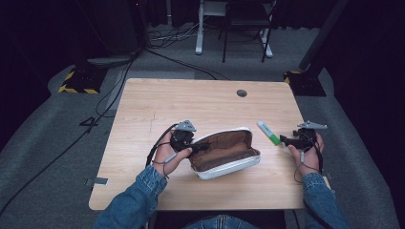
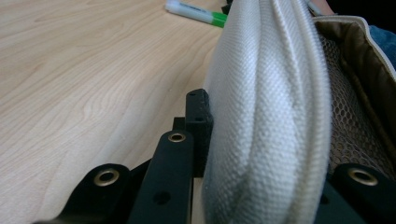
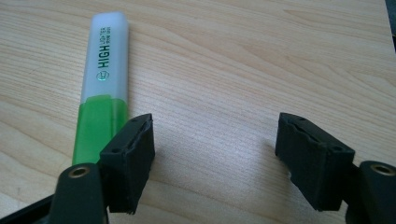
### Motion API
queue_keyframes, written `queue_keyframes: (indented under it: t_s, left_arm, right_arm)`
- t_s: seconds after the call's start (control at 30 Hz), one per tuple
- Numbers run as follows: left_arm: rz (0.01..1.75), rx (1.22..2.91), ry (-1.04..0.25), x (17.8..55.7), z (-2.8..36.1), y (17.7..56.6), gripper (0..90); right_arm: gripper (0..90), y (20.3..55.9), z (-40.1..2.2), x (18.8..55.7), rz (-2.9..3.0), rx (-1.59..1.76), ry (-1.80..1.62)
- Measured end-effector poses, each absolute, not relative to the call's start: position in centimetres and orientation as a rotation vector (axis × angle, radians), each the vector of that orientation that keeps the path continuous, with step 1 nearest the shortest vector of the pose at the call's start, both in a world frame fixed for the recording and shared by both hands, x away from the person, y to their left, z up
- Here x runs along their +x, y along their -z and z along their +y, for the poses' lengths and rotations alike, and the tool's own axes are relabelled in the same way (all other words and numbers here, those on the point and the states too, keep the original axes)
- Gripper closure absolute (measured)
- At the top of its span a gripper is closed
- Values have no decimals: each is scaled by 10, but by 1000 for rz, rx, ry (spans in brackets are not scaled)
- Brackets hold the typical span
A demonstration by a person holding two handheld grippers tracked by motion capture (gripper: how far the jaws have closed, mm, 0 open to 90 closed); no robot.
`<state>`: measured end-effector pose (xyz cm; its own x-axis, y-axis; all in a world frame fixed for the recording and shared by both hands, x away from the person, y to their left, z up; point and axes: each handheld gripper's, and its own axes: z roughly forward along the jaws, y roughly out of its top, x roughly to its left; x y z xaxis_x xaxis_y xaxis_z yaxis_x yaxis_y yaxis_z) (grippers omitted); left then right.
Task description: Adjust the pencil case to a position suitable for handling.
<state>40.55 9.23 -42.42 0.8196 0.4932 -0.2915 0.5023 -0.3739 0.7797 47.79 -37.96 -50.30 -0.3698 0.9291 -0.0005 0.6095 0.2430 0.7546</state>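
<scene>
The pencil case (image 1: pixel 224 153) lies open at the table's (image 1: pixel 157 102) near middle, soft white fabric, light and floppy; the left gripper (image 1: pixel 199 147) has its jaws clamped on the case's left rim. Inside, brown lining and mesh, apparently empty. The highlighter (image 1: pixel 269 133), rigid, light and smooth-sided, lies right of it; the right gripper (image 1: pixel 284 140) waits beside it, jaws apart.

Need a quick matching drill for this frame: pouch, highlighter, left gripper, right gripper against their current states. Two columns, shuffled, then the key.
Things:
1. pouch
2. highlighter
3. left gripper
4. right gripper

States:
A. jaws open, nothing between them
B. lies unzipped on the table, brown lining showing
C. clamped on the white fabric edge
D. lies flat on the wood, green end towards the right gripper

Pairs: 1-B, 2-D, 3-C, 4-A
</scene>
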Motion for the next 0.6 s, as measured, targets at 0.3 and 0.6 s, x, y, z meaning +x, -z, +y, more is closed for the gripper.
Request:
queue_keyframes:
  t_s: [0.3, 0.6]
  left_arm:
    - [702, 2051, 37, 401, 85, 438, 815]
    - [668, 2062, 89, 398, 78, 450, 815]
  right_arm:
    - [284, 503, -380, 478, 2069, 1403, -942]
    - [285, 503, -380, 478, 2069, 1403, -942]
